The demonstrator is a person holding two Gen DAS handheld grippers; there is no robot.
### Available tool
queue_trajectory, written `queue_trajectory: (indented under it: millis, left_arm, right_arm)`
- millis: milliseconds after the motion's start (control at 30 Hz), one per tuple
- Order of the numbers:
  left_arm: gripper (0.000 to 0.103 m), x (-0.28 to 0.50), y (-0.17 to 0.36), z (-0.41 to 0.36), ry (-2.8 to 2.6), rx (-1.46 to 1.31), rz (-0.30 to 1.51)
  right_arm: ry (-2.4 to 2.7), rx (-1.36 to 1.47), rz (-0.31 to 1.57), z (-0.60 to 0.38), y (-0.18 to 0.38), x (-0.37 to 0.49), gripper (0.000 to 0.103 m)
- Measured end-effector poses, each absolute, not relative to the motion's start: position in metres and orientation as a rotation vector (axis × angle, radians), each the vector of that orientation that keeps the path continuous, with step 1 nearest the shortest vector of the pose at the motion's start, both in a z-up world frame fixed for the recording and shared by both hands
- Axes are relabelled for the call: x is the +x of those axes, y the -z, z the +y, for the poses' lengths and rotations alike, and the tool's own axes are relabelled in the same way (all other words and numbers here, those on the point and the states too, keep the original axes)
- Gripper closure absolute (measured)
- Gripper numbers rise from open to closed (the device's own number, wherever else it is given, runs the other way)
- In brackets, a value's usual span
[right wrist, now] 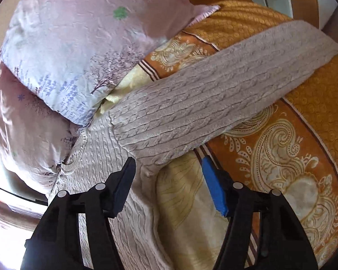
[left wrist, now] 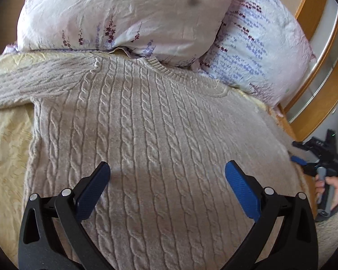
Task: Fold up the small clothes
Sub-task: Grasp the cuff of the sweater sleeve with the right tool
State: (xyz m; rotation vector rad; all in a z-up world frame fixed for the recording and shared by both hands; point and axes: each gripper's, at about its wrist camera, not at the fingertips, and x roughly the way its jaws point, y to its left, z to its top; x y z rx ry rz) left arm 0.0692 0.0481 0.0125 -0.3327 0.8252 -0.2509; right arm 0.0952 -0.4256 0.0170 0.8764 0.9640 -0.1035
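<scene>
Sweater: our cable-knit sweater lies flat on the bed.
Tongs: left tongs and right tongs both spread, holding nothing.
Next: we pinch the right sleeve near its cuff and fold it across.

no readable text, labels, brands or numbers show in either view.

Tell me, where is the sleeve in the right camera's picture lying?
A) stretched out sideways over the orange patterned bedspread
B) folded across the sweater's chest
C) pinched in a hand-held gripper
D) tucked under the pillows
A: the long sleeve of the beige cable-knit sweater stretches out flat across the orange paisley bedspread, unfolded, and the right hand-held gripper hangs open, gripping nothing.
</scene>
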Motion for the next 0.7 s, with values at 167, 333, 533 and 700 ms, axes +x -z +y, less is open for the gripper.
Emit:
queue_trajectory:
  millis: [167,333,533,700]
  left_arm:
    - [0.002,0.071,-0.008,0.054,0.264,-0.394,0.817]
    - [0.002,0.070,-0.006,0.057,0.277,-0.412,0.814]
    - [0.002,0.071,-0.005,0.060,0.286,-0.430,0.811]
    - [0.002,0.071,-0.005,0.061,0.292,-0.443,0.808]
  right_arm:
    - [0.109,0.910,0.914,-0.430,-0.014,0.103,0.040]
    - [0.177,0.991,0.853,-0.456,-0.007,0.101,0.062]
    - [0.339,1.071,0.749,-0.501,0.002,0.079,0.075]
    - [0.419,1.123,0.684,-0.531,0.006,0.062,0.079]
